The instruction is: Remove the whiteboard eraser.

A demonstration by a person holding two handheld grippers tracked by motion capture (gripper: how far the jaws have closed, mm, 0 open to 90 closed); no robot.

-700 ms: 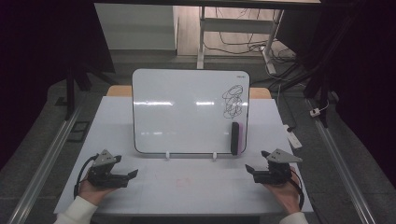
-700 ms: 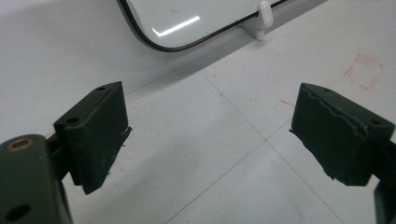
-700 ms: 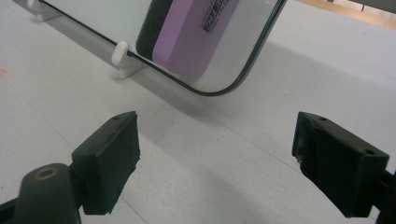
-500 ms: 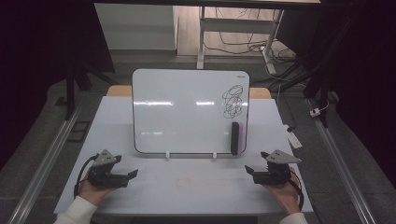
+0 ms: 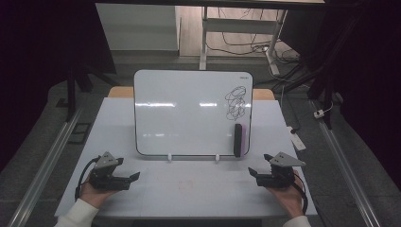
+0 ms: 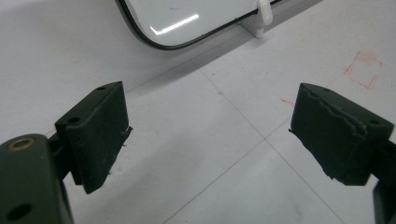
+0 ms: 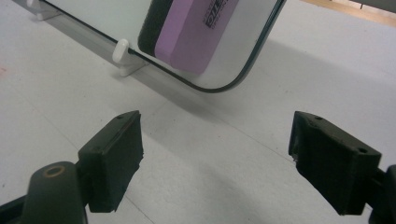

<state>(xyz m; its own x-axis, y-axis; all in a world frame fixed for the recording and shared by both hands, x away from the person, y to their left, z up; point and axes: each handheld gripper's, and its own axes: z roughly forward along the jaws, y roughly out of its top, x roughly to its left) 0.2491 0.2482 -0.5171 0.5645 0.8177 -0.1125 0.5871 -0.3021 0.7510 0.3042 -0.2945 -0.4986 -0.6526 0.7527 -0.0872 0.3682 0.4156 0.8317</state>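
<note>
Both our grippers, left (image 5: 134, 176) and right (image 5: 253, 172), rest wide open, holding nothing; eraser (image 5: 238, 140) stands upright against whiteboard (image 5: 189, 113), long axis vertical; white table (image 5: 189, 189), dark room.

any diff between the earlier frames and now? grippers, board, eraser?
Nothing visibly changed. The left gripper and right gripper rest in the same spots on the table, jaws open and empty. The whiteboard stands as before, the scribble is unwiped, and the eraser sits at the board's lower right corner.
</note>
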